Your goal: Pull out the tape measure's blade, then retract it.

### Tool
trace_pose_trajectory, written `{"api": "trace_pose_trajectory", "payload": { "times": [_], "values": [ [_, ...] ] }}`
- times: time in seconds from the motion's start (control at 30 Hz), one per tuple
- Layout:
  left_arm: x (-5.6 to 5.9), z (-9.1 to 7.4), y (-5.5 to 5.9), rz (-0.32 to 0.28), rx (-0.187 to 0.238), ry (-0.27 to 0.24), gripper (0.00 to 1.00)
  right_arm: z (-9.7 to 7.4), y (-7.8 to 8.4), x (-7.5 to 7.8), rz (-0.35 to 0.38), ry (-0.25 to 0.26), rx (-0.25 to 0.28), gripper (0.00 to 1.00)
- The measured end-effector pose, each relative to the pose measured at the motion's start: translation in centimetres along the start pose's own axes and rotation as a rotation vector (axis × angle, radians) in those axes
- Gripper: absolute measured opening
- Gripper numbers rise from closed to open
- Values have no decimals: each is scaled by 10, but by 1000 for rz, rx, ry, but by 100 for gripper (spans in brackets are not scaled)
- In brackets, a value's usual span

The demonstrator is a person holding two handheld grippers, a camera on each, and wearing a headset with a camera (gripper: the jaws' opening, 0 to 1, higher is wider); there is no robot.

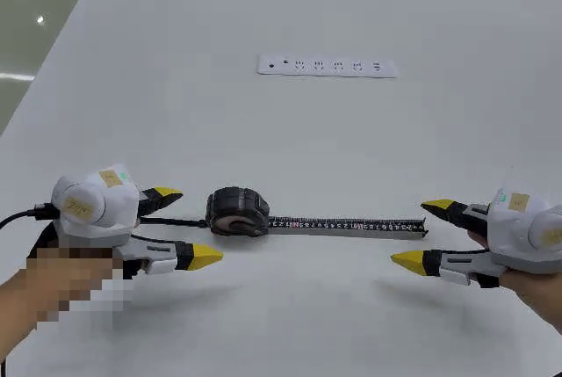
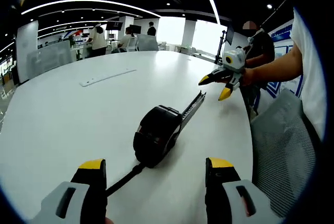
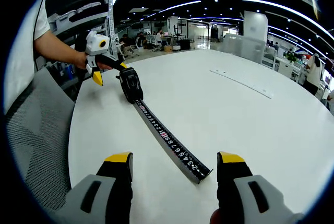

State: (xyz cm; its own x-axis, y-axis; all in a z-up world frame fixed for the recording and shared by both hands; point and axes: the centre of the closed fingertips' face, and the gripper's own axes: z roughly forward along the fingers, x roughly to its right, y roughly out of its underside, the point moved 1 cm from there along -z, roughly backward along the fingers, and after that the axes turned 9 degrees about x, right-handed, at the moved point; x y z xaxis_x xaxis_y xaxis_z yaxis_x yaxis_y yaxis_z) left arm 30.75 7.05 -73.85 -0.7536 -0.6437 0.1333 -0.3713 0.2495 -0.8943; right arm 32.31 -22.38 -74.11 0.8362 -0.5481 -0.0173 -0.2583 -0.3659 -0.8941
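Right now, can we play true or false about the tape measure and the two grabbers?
1. The blade is pulled out and lies on the table. True.
2. The right gripper is squeezing the blade's tip. False: its jaws stand open and do not touch the tip.
3. The left gripper is open, close to the case. True.
4. The case is bright red. False: it is dark, nearly black.
5. A white power strip lies farther back on the table. True.
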Motion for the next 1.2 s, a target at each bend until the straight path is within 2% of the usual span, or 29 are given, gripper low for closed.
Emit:
{"api": "trace_pose_trajectory", "payload": {
  "times": [0.07,0.17,0.3,0.43,0.47,0.5,0.57,0.63,0.73,0.8,0.87,0.93,1.2],
  "values": [
    [1,-5,-4,-27,40,-16,76,-2,-1,0,-6,16,3,62],
    [-2,-11,-5,-43,67,-44,76,-5,-4,-6,-7,27,7,64],
    [-1,-18,-5,-38,77,-81,79,-6,-3,-9,1,45,19,69],
    [4,-23,-5,-44,88,-95,79,-8,-3,-12,22,61,35,71],
    [2,-25,-4,-25,89,-124,79,-8,-2,-14,27,65,39,72],
    [2,-26,-4,-22,90,-127,79,-8,-2,-15,28,66,40,73],
    [5,-29,-4,-50,105,-130,80,-10,-2,-16,30,87,46,76],
    [4,-33,-4,-43,114,-152,80,-11,-2,-21,43,80,51,78],
    [2,-40,-4,-44,134,-195,80,-13,0,-29,25,80,44,79],
    [2,-44,-1,-67,141,-203,81,-15,-1,-33,41,88,57,80],
    [3,-46,3,-47,127,-212,81,-16,-1,-33,34,108,59,83],
    [6,-50,6,-60,128,-211,81,-18,-1,-37,61,104,71,85],
    [15,-63,10,-68,140,-239,81,-24,-1,-44,52,121,74,86]
  ]
}}
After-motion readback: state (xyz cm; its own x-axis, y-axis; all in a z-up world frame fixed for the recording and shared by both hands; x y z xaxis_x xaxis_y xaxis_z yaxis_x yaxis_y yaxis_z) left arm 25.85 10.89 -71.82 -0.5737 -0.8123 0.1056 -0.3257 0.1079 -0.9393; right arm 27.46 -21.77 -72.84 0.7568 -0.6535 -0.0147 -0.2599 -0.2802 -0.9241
